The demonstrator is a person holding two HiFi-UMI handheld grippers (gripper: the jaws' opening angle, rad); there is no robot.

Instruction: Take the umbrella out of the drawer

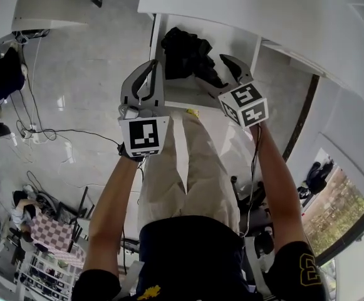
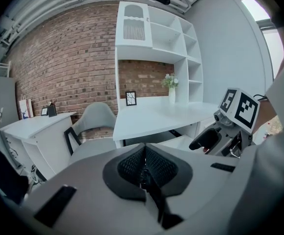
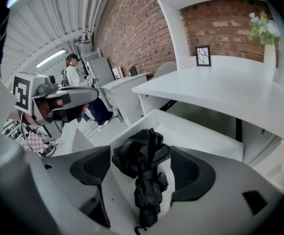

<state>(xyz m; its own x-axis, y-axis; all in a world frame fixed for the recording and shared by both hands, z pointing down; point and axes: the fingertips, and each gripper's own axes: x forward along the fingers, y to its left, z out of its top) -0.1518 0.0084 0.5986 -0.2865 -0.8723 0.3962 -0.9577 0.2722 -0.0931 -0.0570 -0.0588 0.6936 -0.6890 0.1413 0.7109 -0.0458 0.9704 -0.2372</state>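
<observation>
Where it lies in the open drawer, the black folding umbrella (image 3: 144,175) is a soft, crumpled bundle of matte fabric. Its loose canopy folds bunch wide at the far end, and it narrows to a slimmer wrapped part at the near end. It rests on the floor of the white, smooth-panelled rectangular drawer (image 3: 200,136), which stands pulled out beneath a flat white desk top (image 3: 220,92).

In the right gripper view, the right gripper (image 3: 141,169), of pale grey moulded plastic, hangs above the umbrella and points down at it. Its jaws are spread wide, and the umbrella shows in the gap between them. The dark, fine-ribbed pads (image 3: 90,166) stand clear of the fabric on either side, so nothing is gripped. In the head view, its white cube with black square markers (image 1: 247,105) sits just behind the jaws.

The left gripper (image 2: 144,168), of the same grey plastic, has its ribbed pads pressed together with nothing between them. In the head view it sits to the left of the umbrella, by the drawer's left wall, over the pale glossy floor (image 1: 75,61).
</observation>
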